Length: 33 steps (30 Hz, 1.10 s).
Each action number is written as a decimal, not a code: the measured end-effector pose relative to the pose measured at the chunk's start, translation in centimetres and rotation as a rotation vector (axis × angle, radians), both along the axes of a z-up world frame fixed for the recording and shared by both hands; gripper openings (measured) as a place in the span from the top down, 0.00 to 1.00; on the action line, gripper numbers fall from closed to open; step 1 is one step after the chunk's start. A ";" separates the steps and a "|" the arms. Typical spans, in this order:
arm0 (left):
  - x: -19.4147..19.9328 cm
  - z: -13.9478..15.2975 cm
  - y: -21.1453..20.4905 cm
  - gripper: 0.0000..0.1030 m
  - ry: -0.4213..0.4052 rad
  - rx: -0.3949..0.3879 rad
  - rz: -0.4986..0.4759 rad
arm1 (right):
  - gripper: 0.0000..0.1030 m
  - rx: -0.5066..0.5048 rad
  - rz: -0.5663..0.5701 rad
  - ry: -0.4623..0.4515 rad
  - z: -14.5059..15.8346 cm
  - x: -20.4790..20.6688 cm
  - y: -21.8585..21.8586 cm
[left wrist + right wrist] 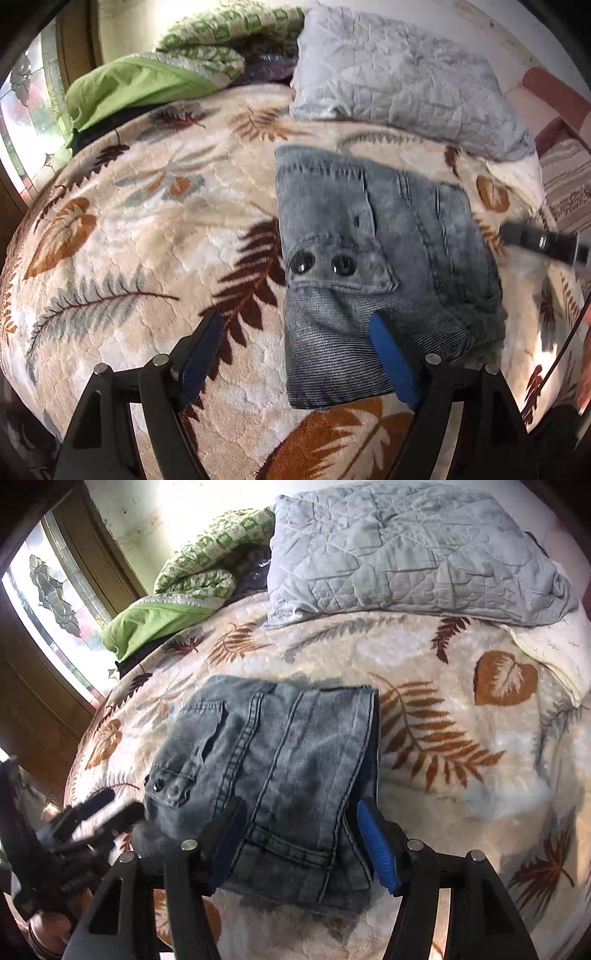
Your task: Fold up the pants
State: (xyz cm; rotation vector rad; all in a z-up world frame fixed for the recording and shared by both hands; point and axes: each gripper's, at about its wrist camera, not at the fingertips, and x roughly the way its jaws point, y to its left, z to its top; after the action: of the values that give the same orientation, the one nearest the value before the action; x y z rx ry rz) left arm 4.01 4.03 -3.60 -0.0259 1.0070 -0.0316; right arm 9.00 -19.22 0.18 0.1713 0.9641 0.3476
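The grey-blue denim pants (384, 258) lie folded into a compact rectangle on a cream blanket with leaf prints (147, 240). In the left wrist view my left gripper (299, 354) is open, its right finger over the pants' near left edge, its left finger over bare blanket. In the right wrist view the pants (280, 760) lie just ahead, and my right gripper (299, 842) is open, fingers either side of the near end of the folded stack. The left gripper shows blurred at the left (92, 819); the right one shows at the right edge (543, 242).
A grey quilted pillow (406, 550) lies at the head of the bed. A green and white quilt (207, 554) and a lime green cloth (155, 624) are bunched at the back left. A window (48, 602) is on the left.
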 end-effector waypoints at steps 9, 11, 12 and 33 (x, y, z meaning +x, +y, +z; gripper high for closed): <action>-0.7 -0.6 0.2 0.19 -0.049 -0.021 0.025 | 0.31 -0.178 -0.036 0.149 -5.6 10.3 3.0; -0.8 -0.5 0.1 0.19 -0.059 -0.011 0.025 | 0.28 -0.174 -0.040 0.144 -6.5 10.2 3.0; -0.8 -0.5 0.0 0.19 -0.063 -0.005 0.023 | 0.28 -0.182 -0.036 0.141 -6.1 9.9 3.1; -4.4 2.7 1.7 0.13 -0.114 -0.084 0.095 | 0.21 -0.050 -0.027 -0.038 -1.6 -6.0 -0.1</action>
State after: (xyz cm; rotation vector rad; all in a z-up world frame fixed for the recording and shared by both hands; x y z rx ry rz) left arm -0.39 5.69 -0.88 -0.1474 0.8886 0.0109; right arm 2.98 -19.36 -1.45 0.1315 0.9311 0.3012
